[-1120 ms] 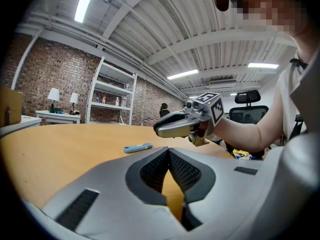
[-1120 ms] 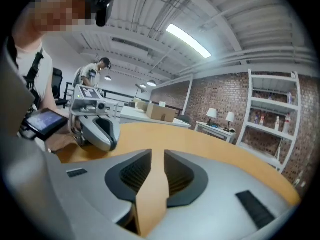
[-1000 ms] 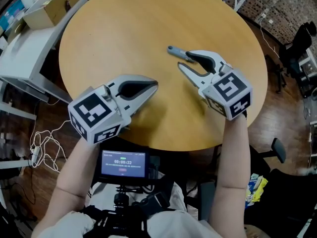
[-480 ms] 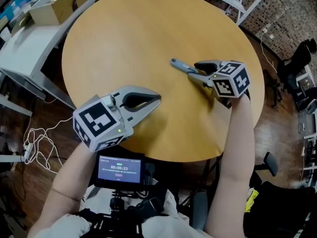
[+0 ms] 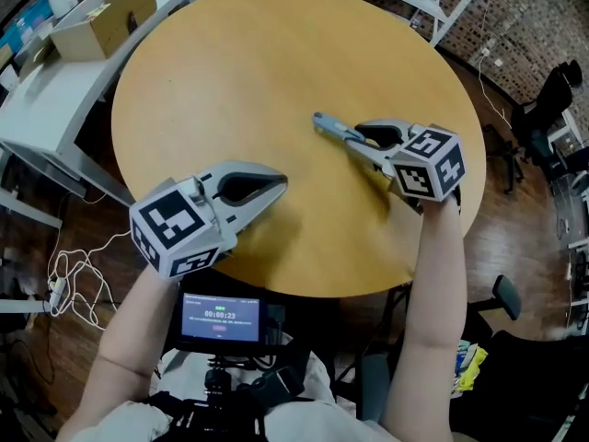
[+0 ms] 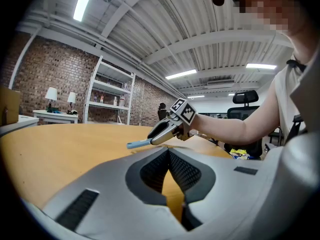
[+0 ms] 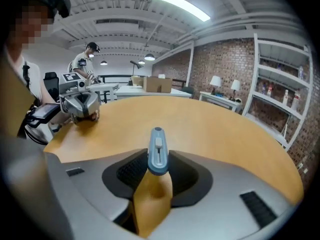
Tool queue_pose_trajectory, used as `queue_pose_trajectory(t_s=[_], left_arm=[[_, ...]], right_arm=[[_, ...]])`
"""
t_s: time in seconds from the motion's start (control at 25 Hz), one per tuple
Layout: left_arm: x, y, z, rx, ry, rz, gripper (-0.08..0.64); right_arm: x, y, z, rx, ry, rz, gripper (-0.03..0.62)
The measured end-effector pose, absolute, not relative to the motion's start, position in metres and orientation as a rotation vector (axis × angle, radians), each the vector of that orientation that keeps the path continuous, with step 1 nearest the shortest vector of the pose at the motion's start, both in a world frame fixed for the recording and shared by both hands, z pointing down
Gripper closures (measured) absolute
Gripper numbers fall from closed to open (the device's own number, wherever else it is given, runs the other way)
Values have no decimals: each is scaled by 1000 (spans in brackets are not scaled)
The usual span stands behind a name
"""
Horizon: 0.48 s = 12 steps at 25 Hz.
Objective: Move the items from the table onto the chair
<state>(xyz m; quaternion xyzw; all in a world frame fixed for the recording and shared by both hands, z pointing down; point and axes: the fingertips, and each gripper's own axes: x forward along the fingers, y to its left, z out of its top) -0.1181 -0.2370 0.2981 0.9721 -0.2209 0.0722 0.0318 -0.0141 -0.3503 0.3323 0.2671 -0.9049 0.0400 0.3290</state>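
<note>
**Right tongs closing on the cutter**

Head view: right tongs closing round the blue cutter, its nose poking out ahead over the counter. Left tongs shut, empty, parked clear, probably to keep out of the way.
Left gripper view: can't tell if the cutter's lifted.
Right gripper view: only here, pads flank its body, slider up.

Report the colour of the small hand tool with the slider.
The tool is blue-grey with a paler slider, clearest in the right gripper view.
</note>
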Motion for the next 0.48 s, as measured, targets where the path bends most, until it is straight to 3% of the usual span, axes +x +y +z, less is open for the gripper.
queue_pose_trajectory(t_s=[0.28, 0.48], left_arm=[[-127, -243, 298, 2973, -704, 218, 551], [-94, -232, 298, 3010, -563, 224, 551]], right_arm=[[-23, -283, 282, 769, -2673, 73, 453], [-11, -244, 268, 801, -2828, 138, 454]])
